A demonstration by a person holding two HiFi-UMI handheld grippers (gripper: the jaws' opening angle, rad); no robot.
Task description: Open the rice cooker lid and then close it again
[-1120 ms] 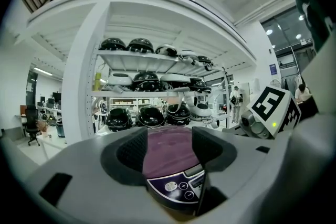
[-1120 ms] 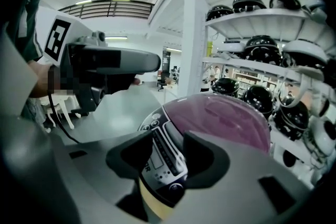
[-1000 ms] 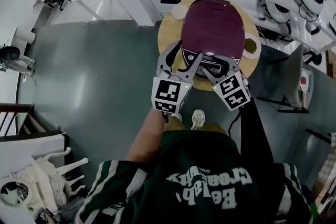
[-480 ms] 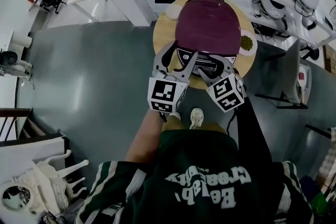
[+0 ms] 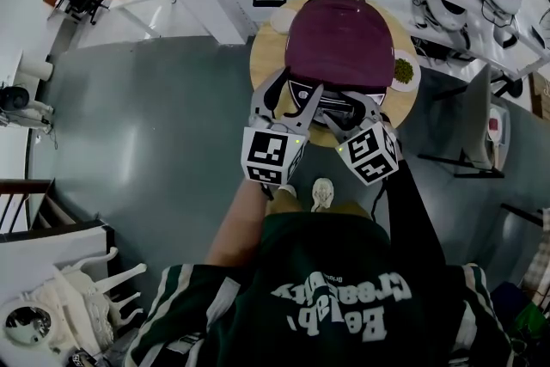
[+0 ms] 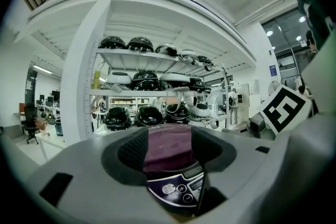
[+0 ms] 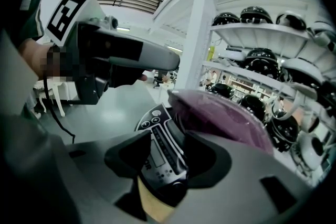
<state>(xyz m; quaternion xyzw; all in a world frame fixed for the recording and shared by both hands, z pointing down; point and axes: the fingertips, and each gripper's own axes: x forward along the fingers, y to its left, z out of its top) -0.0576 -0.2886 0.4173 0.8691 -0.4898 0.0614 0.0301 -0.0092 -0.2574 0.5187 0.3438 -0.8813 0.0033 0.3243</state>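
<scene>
The left gripper and the right gripper are held side by side at the front of the rice cooker. The marker cube of each one is turned toward the person. The jaws of the left gripper stand apart, and between them its own view shows the purple lid with the upper part of the control panel below it. The jaws of the right gripper also stand apart, and the control panel with its display and buttons lies between them. In neither view can I tell if the pads touch the cooker, and nothing is clamped.

The grey floor takes up most of the head view. Behind the cooker there is a white shelf rack that carries many dark and white rounded objects, which I cannot identify. The person wears a dark green top with white print.

The rice cooker stands on a round wooden table, near its middle, and the lid is down and closed. At the right side of the cooker, on the table edge, there is a small white plate with something green on it. At the back left of the table lies a small white round thing, just beside the cooker.
</scene>
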